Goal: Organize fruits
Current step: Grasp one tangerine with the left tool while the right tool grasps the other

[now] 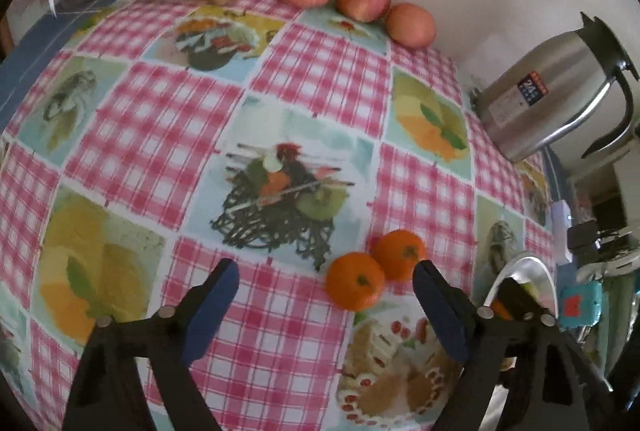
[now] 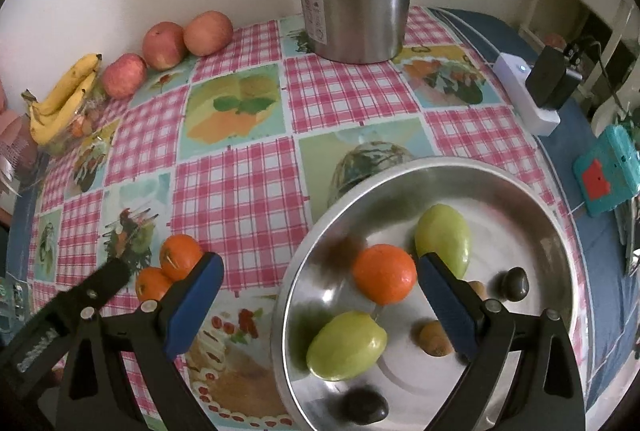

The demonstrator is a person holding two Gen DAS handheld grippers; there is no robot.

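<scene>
Two small orange tangerines, touching each other on the pink checked tablecloth, are seen just inside the right finger of the left gripper, whose wide jaws hold nothing. Over the round steel bowl at lower right, the right gripper is spread wide and empty.
</scene>
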